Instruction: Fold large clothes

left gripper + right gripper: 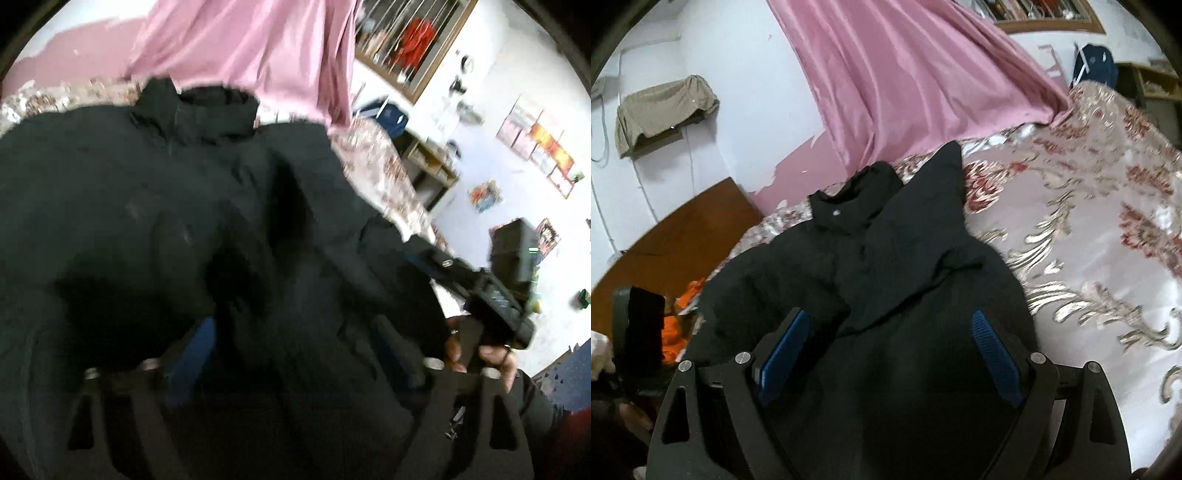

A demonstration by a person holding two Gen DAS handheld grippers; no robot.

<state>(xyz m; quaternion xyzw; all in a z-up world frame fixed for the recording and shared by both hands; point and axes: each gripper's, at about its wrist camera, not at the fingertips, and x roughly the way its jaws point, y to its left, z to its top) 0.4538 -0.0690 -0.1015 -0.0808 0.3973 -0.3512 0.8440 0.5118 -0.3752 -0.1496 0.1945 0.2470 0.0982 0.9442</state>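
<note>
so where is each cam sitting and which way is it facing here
Left wrist: on the left gripper, facing down onto the black jacket toward the pink curtain; shows the right gripper and the hand holding it.
Right wrist: on the right gripper, jaws open, over the jacket on the floral bedspread.
Shared: jacket, curtain, bedspread.

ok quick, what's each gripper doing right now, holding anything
left gripper: open, nothing held, over the black jacket.
right gripper: open, blue pads apart above the jacket, gripping nothing.
</note>
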